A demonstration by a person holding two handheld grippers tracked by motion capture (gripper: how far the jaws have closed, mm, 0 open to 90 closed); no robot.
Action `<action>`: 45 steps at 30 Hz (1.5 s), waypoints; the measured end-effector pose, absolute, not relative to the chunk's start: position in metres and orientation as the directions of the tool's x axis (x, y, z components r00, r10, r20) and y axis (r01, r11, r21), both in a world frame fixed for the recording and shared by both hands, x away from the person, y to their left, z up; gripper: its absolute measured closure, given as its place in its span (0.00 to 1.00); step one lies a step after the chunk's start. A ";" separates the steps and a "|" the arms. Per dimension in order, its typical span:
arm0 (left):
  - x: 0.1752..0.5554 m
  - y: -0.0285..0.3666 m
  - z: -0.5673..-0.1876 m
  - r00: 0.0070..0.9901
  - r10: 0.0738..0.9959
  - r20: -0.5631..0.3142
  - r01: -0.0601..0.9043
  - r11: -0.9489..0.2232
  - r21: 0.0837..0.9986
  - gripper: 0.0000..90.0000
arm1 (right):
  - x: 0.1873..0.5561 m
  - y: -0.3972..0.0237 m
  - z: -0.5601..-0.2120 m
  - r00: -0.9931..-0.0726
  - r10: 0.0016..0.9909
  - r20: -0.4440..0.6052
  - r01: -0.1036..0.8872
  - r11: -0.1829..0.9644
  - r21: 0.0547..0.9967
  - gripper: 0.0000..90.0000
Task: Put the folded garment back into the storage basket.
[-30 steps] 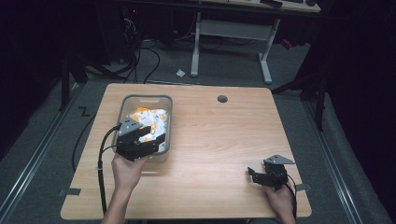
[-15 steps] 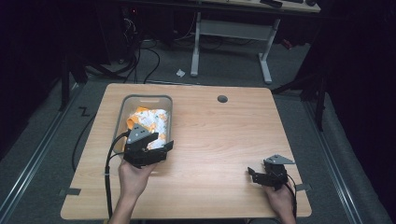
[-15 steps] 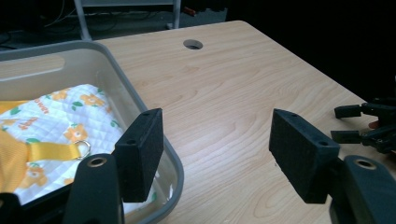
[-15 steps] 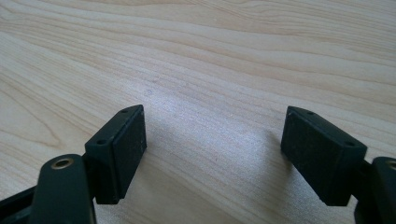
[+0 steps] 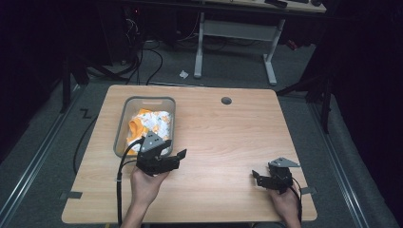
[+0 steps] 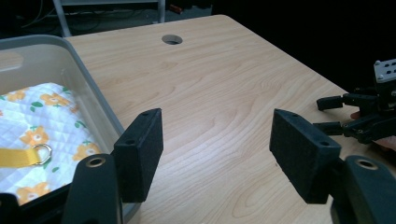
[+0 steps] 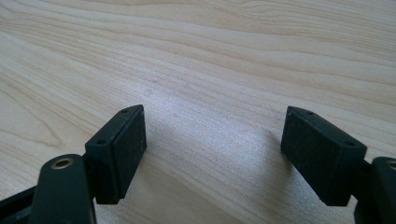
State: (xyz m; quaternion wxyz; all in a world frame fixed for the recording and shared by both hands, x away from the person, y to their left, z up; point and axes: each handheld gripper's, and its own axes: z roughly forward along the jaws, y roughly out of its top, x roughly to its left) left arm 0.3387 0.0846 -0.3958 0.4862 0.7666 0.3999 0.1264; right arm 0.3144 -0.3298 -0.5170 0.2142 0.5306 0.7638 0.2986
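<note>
high view: floral cloth in grey bin, just beyond empty, open left tongs

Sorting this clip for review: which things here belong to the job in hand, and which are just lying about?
Job:
grey bin
flowered cloth with yellow strap, inside it
left gripper, open, beside the bin

Lying about:
right gripper, open over bare table
white scrap on floor

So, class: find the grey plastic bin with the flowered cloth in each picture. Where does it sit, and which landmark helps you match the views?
High view: grey plastic bin at the table's left, beyond the left gripper.
Left gripper view: bin at the left edge, beside the left-hand jaw.
Right gripper view: not in it.
Shared landmark: the round cable hole in the tabletop.
</note>
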 end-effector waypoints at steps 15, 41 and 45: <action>0.337 0.071 -0.407 0.658 0.719 -0.224 0.504 -0.200 0.840 0.39 | 0.315 -0.330 -0.517 -0.346 0.938 -0.011 0.682 0.260 0.684 0.25; 0.340 0.039 -0.432 0.694 0.685 -0.222 0.515 -0.257 0.818 0.40 | 0.315 -0.330 -0.517 -0.347 0.938 -0.011 0.681 0.260 0.684 0.25; 0.340 0.034 -0.436 0.699 0.678 -0.227 0.518 -0.261 0.815 0.40 | 0.314 -0.330 -0.517 -0.346 0.938 -0.011 0.681 0.260 0.684 0.25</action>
